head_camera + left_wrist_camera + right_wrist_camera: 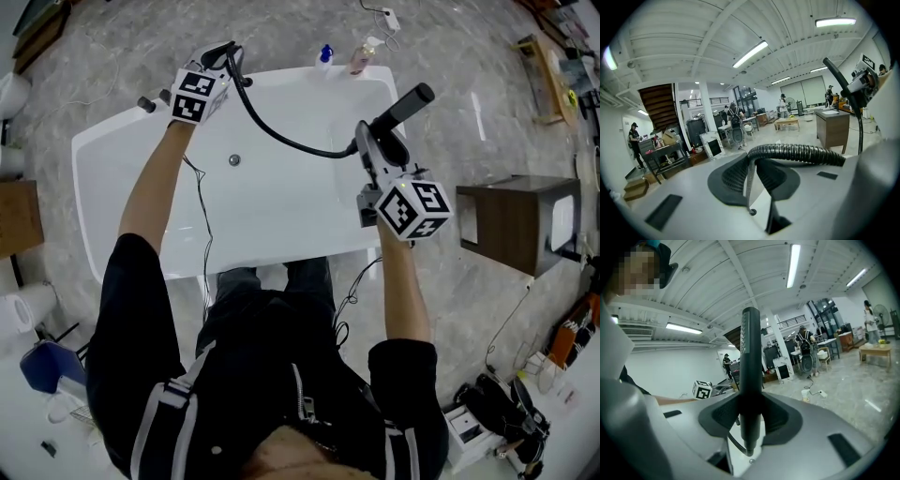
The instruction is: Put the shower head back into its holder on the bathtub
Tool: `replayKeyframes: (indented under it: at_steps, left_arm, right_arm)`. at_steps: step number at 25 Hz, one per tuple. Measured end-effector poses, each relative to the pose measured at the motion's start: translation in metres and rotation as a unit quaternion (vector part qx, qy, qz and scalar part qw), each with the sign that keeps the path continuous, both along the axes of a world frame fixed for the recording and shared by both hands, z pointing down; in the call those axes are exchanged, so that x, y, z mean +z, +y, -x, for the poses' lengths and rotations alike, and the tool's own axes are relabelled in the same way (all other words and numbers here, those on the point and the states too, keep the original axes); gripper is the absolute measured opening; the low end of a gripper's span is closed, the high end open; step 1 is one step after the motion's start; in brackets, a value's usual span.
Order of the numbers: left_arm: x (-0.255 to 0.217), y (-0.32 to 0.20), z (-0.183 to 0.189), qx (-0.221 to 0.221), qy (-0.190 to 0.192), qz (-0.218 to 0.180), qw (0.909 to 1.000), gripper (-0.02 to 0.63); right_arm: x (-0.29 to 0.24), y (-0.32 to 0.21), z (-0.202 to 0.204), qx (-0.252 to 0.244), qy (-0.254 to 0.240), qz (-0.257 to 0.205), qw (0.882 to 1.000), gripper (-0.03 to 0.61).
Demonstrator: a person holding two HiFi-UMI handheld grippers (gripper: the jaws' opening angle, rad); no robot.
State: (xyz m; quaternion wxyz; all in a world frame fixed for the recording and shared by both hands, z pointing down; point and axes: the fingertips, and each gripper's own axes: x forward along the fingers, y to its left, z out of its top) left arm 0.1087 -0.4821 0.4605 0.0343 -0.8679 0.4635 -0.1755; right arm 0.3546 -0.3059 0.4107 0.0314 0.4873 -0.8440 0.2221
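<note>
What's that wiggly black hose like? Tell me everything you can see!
The hose is black, shiny and ribbed all along, like bendy metal or plastic. It droops in a loose curve over the white bathtub. Near the tub's far rim the left gripper pinches it, and there it bends sharply sideways. Its other end runs to the black shower head, which the right gripper clamps upright.

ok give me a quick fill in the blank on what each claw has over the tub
1. The right claw is shut on the handle of the black ____.
2. The left claw is shut on a ribbed black ____.
3. Both claws hang over a white ____.
Missing words: shower head; hose; bathtub.
</note>
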Motion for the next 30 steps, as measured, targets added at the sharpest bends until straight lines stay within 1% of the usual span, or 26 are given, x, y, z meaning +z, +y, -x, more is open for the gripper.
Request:
replayKeyframes:
  at_steps: [12, 16, 21, 30]
  left_arm:
    - [0.049, -0.012, -0.003, -0.017, -0.003, 0.033, 0.9993, 0.074]
    - [0.072, -0.014, 0.000, -0.030, 0.002, 0.052, 0.9982, 0.074]
    - [0.096, -0.014, 0.001, -0.045, 0.004, 0.065, 0.9969, 0.074]
    - [0.134, -0.020, 0.006, -0.096, 0.035, 0.089, 0.9908, 0.074]
  right_arm:
    - [0.019, -0.005, -0.010, 0.007, -0.002, 0.015, 1.000, 0.144]
    - [0.026, -0.002, -0.010, 0.006, 0.001, 0.020, 1.000, 0.144]
    - [0.027, 0.001, -0.014, 0.009, 0.008, 0.020, 1.000, 0.144]
    - [0.033, -0.001, -0.018, 0.011, 0.018, 0.024, 0.999, 0.144]
